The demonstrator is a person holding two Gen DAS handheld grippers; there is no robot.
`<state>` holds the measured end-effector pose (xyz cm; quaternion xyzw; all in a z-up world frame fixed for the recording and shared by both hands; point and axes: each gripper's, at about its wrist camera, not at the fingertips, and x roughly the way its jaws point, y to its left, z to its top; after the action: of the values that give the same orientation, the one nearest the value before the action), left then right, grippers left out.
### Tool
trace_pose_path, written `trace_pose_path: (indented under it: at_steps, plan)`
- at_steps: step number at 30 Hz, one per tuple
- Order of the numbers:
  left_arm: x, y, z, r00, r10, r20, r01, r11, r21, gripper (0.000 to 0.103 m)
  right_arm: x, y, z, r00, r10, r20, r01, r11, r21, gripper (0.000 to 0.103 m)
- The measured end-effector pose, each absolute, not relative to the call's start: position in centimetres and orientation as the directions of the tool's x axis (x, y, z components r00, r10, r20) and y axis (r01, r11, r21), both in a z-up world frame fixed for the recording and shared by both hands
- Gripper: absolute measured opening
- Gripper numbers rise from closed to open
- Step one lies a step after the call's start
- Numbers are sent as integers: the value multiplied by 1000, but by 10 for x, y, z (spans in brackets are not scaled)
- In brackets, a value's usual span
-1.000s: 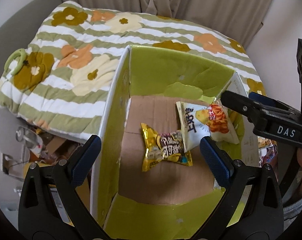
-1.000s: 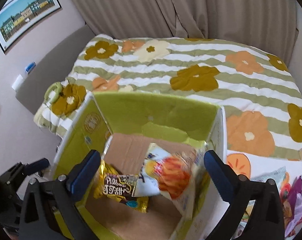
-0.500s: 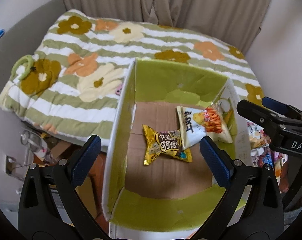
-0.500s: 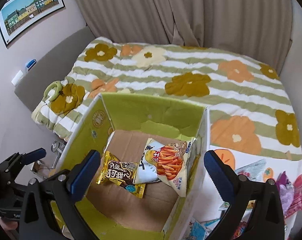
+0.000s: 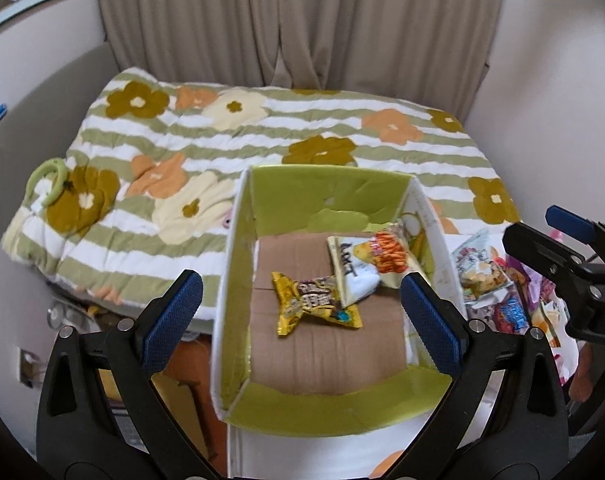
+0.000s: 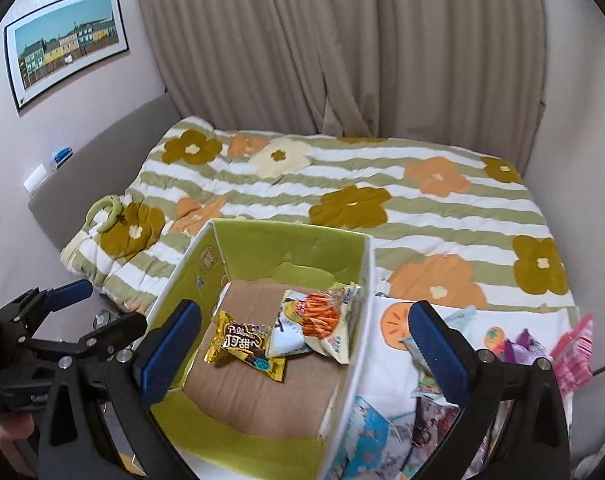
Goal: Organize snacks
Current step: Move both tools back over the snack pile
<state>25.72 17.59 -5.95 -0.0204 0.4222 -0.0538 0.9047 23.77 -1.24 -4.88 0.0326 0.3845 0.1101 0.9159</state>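
Observation:
An open carton with green inner walls and a brown floor stands at the bed's near edge. On its floor lie a gold snack packet and a white-and-orange chip bag that overlaps it and leans on the right wall. My left gripper hovers open and empty above the carton. My right gripper is open and empty over the carton's right side. In the right wrist view I see the carton, gold packet, chip bag, right gripper and left gripper.
A heap of loose snack packets lies right of the carton, also in the left wrist view as snack packets. A flowered striped quilt covers the bed, with a green ring at its left edge. Curtains hang behind.
Both grippers have drawn back and up from the carton. The chip bag, blurred in motion a second ago, now rests still against the right wall. The right gripper has shifted right.

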Motion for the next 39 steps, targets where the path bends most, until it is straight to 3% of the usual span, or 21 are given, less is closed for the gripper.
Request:
trace_pose_path:
  at_steps: [20, 30, 39]
  plan:
    - [162, -26, -56, 612, -289, -736, 258, 953, -160, 99, 98, -198, -52, 755, 61, -653, -6, 996, 86, 103]
    - [127, -114, -85, 537, -332, -775, 302, 934, -191, 99, 48, -271, -104, 698, 29, -716, 42, 996, 82, 103]
    - [129, -191, -133, 485, -357, -798, 518, 853, -67, 99, 22, -300, -166, 632, 25, -774, 127, 983, 135, 103]
